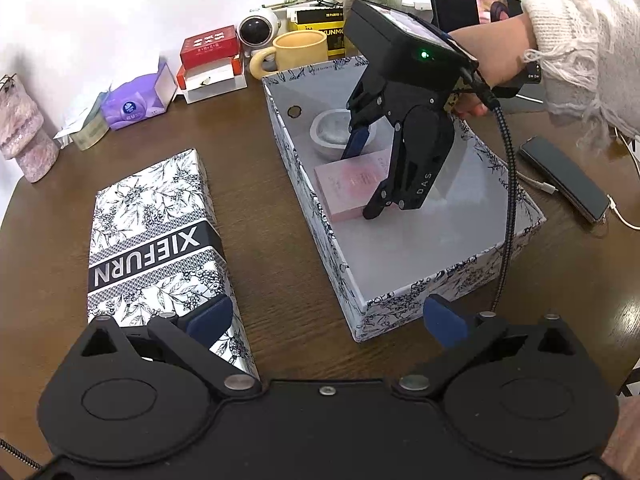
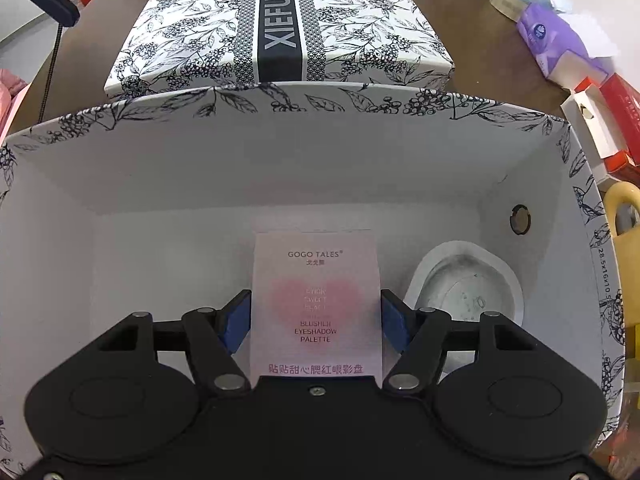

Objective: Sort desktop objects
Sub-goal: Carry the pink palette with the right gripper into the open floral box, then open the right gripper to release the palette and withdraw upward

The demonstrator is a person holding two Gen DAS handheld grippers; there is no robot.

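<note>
right gripper fingers clamp the pink palette box.

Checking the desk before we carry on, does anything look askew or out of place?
Nothing damaged or spilled. The lid lies on the table beside the open box, and the right gripper holds the pink palette box inside it, next to a grey round container.

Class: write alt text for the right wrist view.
The right claw grips a pink eyeshadow palette box inside an open floral storage box, beside a white round container. The XIEFURN lid lies beyond.
</note>
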